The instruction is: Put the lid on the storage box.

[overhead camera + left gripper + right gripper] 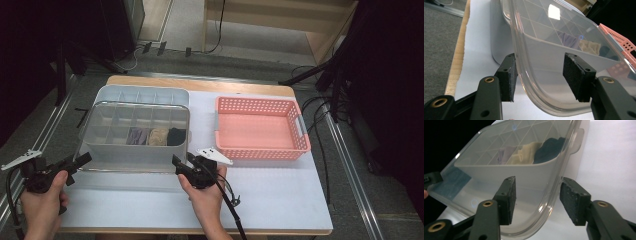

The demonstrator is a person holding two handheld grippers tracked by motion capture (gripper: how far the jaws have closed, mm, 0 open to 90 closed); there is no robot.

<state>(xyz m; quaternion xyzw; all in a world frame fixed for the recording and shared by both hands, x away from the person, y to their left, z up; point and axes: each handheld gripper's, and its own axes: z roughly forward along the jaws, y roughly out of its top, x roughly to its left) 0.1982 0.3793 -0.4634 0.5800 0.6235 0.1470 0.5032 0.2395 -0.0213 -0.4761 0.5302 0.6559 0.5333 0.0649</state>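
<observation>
The clear lid [135,137] is lying over the divided box [142,95] on the table [260,190]. Both the left hand-held gripper [537,77] and the right hand-held gripper [537,200] are straddling its near corners, half open and not clamping. It is probably light, slick and bendy, so gripping the rim is best.

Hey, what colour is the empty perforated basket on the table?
Salmon pink; the basket shows best in the high view.
</observation>
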